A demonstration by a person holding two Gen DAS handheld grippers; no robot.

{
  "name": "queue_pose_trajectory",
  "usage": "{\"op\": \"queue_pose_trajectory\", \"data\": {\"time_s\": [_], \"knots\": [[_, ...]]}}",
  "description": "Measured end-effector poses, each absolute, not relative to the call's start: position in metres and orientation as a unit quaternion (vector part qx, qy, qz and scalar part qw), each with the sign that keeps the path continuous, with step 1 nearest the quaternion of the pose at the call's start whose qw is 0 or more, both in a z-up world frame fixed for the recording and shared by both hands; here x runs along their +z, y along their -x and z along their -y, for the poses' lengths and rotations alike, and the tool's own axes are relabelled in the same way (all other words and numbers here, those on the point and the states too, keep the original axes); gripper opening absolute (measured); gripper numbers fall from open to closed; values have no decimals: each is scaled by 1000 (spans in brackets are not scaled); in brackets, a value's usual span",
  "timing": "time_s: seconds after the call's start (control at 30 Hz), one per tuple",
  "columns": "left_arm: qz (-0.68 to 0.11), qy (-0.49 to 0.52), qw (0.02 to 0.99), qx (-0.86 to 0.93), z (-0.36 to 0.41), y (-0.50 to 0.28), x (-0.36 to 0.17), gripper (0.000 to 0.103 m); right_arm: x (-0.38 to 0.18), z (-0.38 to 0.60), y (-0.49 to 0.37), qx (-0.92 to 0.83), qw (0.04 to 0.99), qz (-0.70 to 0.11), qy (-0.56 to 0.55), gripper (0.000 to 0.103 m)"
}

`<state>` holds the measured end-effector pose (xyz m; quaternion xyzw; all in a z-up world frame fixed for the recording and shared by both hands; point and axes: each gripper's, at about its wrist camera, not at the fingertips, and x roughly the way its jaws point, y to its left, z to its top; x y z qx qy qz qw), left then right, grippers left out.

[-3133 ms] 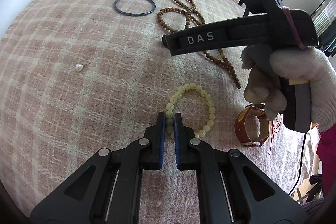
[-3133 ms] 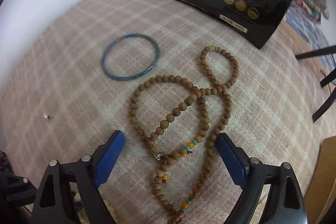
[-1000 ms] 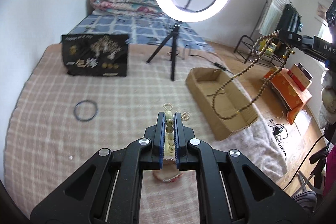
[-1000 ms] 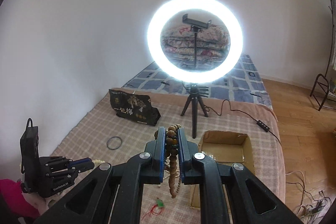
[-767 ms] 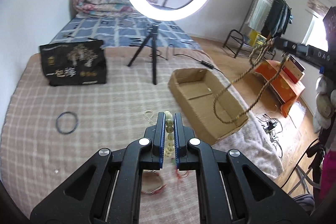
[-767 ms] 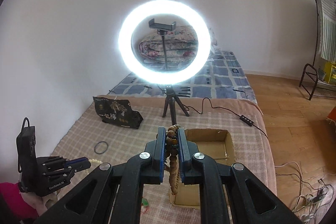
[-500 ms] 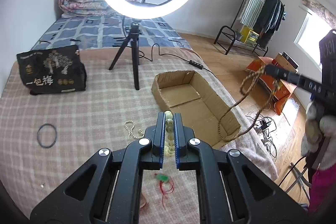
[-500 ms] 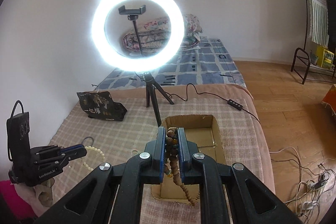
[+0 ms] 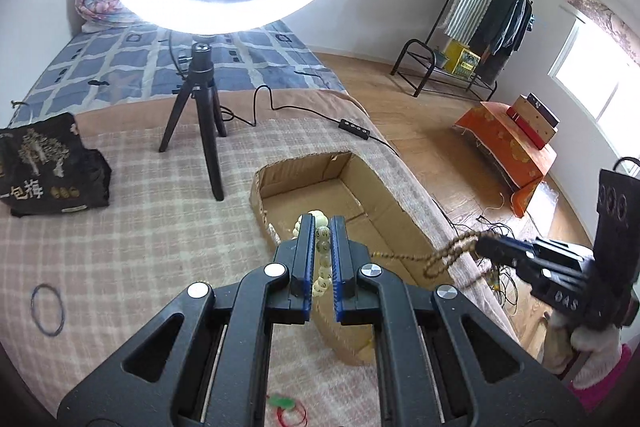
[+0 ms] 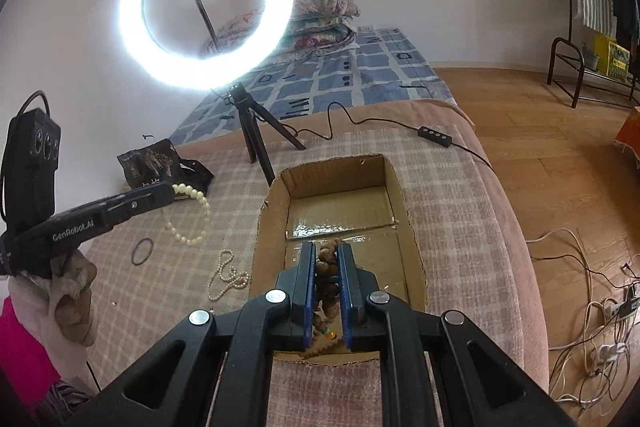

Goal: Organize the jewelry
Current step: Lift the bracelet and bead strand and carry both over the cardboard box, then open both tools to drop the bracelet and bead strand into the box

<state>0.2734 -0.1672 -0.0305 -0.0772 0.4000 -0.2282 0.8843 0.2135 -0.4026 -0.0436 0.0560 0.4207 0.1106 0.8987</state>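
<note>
- A bed (image 10: 460,195) with a plaid blanket filled the middle.
- On it lay a cardboard box (image 10: 404,195), tripod (image 10: 256,139), black bag (image 9: 52,167), dark bangle (image 9: 48,309) and pearl string (image 10: 226,277).

Matt cardboard box (image 10: 412,247), woven checked blanket (image 10: 460,195)

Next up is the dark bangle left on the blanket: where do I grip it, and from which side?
Take the dark bangle by its rim, from above, one finger inside the ring and one outside. It lies flat on the plaid blanket, so a sideways approach finds no edge.
</note>
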Motion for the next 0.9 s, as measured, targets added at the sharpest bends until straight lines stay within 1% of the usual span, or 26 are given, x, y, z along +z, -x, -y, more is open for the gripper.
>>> {"op": "queue_pose_trajectory", "data": {"time_s": [0.33, 0.53, 0.57, 0.6, 0.63, 0.67, 0.7, 0.73, 0.9], "knots": [[-426, 46, 874, -228, 206, -314, -64, 5, -61, 401, -220, 106, 889, -442, -46, 9], [-440, 38, 871, -215, 215, -325, -78, 5, -65, 402, -221, 102, 887, -448, -41, 9], [-440, 34, 872, -212, 215, -326, -79, 5, -65, 402, -221, 100, 887, -448, -43, 11], [-441, 32, 872, -211, 216, -326, -79, 6, -65, 402, -221, 98, 888, -448, -42, 17], [-442, 30, 871, -212, 216, -327, -79, 10, -65, 402, -220, 96, 889, -446, -39, 23], [-443, 29, 871, -211, 216, -327, -79, 16, -64, 401, -219, 93, 890, -444, -36, 34], [-441, 30, 872, -210, 214, -326, -77, 26, -63, 399, -219, 90, 891, -443, -31, 43], [-436, 31, 874, -210, 213, -325, -76, 26, -62, 398, -218, 90, 892, -442, -28, 45], [-424, 26, 882, -204, 204, -314, -68, 26, -60, 394, -216, 93, 893, -441, -23, 45]]}}
